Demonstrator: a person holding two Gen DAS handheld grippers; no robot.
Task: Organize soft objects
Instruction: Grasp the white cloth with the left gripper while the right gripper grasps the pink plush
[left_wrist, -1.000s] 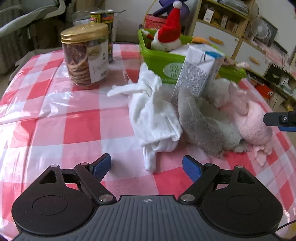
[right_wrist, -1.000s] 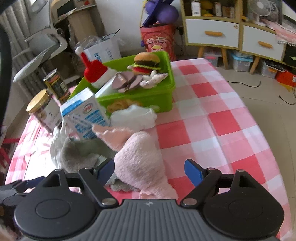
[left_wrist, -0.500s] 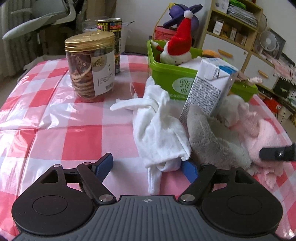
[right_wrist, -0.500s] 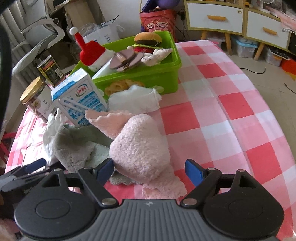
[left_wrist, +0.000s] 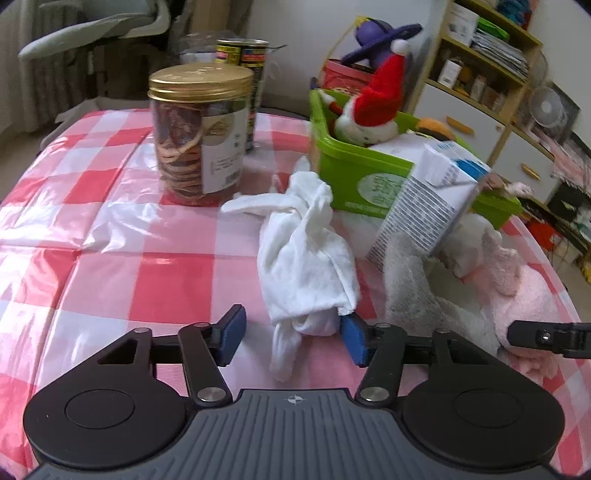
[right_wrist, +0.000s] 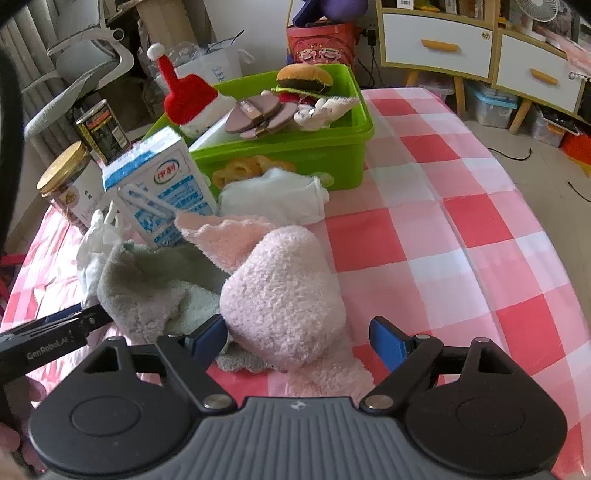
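The white cloth lies with its long axis running away from the left gripper, from a twisted tail at the fingers up toward the green bin. Its near, bunched end sits between that gripper's blue pads: the right pad touches the cloth's edge, the left pad stands clear with checked tablecloth showing in the gap. The jaws are closing on it, not yet pinching.

The right gripper is the nearer one to the pink fleece cloth, which lies just short of the green bin on that side, rolled into a fat hump. The hump fills much of the half-open gap; the left pad looks to be against it or the grey towel (I cannot tell which), the right pad stands apart. It grips nothing firmly.

Between the cloths and the green bin a milk carton leans tilted on the grey towel, so lifting that towel would likely tip it. A second white cloth rests against the bin's front wall.

The table wears a glossy red-and-white checked plastic cover, creased and probably slippery. Left of the bin stand a biscuit jar and a tin; behind are drawers, shelves and a chair.
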